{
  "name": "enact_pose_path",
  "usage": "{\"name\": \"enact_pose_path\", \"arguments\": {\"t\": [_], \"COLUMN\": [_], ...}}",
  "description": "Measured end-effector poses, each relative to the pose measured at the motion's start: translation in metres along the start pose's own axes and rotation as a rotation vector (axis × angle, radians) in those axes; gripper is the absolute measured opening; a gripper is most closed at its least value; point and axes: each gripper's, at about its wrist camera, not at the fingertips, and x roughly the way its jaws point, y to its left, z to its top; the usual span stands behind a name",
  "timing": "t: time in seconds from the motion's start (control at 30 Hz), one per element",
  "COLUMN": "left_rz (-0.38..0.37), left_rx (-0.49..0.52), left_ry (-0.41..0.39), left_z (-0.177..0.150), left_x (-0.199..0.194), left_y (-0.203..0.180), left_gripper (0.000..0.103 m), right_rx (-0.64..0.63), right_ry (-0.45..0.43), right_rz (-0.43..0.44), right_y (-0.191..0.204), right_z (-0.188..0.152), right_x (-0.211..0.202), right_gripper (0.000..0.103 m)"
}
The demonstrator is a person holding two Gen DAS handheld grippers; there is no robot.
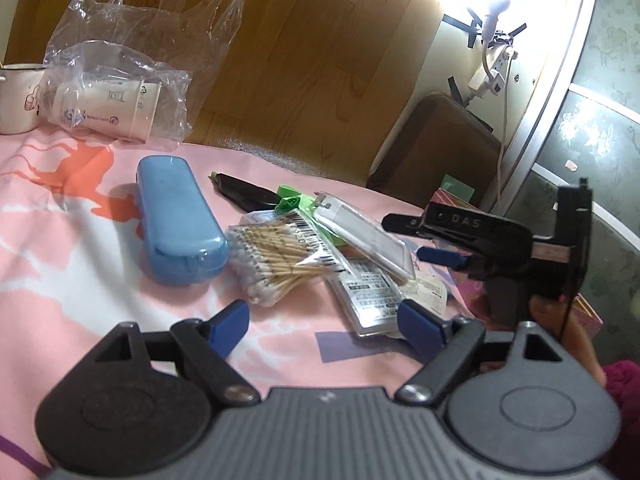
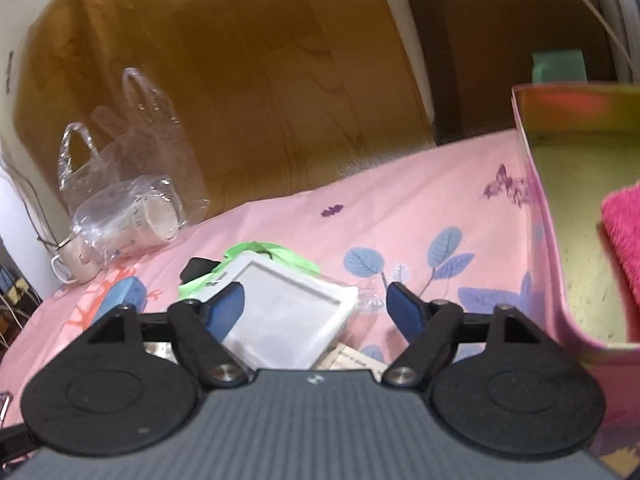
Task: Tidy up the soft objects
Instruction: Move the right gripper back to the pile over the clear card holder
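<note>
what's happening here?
A person holds a hand-held gripper in each hand over a pink bedsheet. Both are open and empty: the left faces a pile with a cotton swab pack and a blue case, the right hovers over a white packet beside a box.

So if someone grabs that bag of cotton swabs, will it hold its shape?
Probably not. The bag of cotton swabs looks thin and crinkly, so it would likely sag and feel light. Its glossy film may slip, and loose sticks inside could shift.
</note>
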Motion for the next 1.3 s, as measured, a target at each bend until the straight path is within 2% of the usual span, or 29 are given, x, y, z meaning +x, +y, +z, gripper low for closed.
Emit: {"name": "enact_pose_path", "arguments": {"t": [0.1,0.2,0.27,0.33,0.4,0.6,0.9,1.1,1.2,1.3], "left_rz": [-0.012,-0.018,-0.018,-0.017,-0.014,-0.007,-0.005,-0.004,-0.004,0.001], "left_rx": [-0.015,-0.023,-0.027,-0.031,-0.034,-0.044,-0.062,-0.063,-0.062,-0.06], "left_ry": [-0.004,-0.006,-0.006,-0.007,-0.007,-0.007,-0.008,-0.008,-0.008,-0.01], "left_z": [0.0,0.0,0.001,0.001,0.001,0.001,0.002,0.002,0.002,0.002], "left_x": [0.0,0.0,0.001,0.001,0.001,0.0,0.0,0.0,0.0,0.0], "left_y": [0.002,0.003,0.004,0.005,0.005,0.005,0.007,0.006,0.007,0.007], "left_gripper": [0.087,0.089,0.09,0.091,0.092,0.093,0.094,0.095,0.096,0.096], "right_rx": [0.043,0.083,0.096,0.092,0.079,0.007,-0.111,-0.224,-0.303,-0.328], "right_ry": [0.046,0.063,0.082,0.07,0.048,-0.028,-0.124,-0.056,-0.053,-0.053], "right_rz": [0.026,0.096,0.124,0.129,0.14,0.169,0.192,0.196,0.192,0.199], "right_y": [-0.005,-0.011,-0.011,-0.01,-0.008,0.009,0.016,0.016,0.025,0.032], "right_z": [0.0,0.002,0.001,0.0,-0.001,-0.007,-0.032,-0.063,-0.074,-0.077], "right_x": [0.007,0.006,0.003,-0.001,-0.006,-0.028,-0.108,-0.134,-0.138,-0.135], "right_gripper": [0.082,0.081,0.071,0.047,0.033,0.022,0.016,0.016,0.016,0.016]}}
